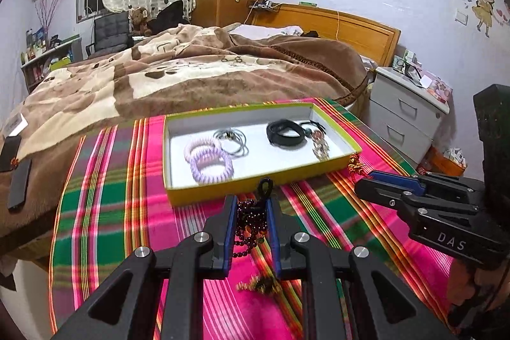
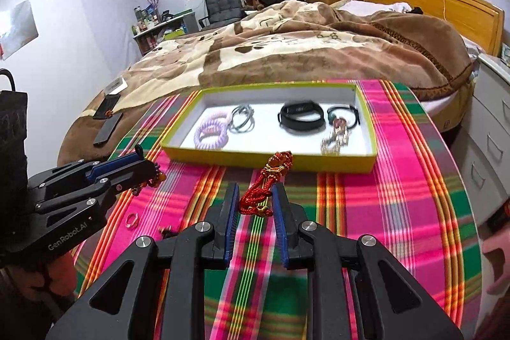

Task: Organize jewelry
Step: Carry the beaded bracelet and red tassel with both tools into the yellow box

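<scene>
Light: bright, even indoor, soft shadows.
Blur: smeared beside the yellow tray (image 1: pixel 223 191), beads (image 1: pixel 251 220) soft.
Edges: heavy fisheye bend, black vignette corners.

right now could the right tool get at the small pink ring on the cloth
Probably not yet. The right tool is shut on the red knotted charm, so it has no free grip. The pink ring lies in the open, closer to the left tool.

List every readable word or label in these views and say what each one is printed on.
"DAS" – on the body of the right gripper, left wrist view.
"GenRobot.AI" – on the body of the left gripper, right wrist view.
The white card on the blanket and the boxes on the nightstand carry print too small to read.
</scene>
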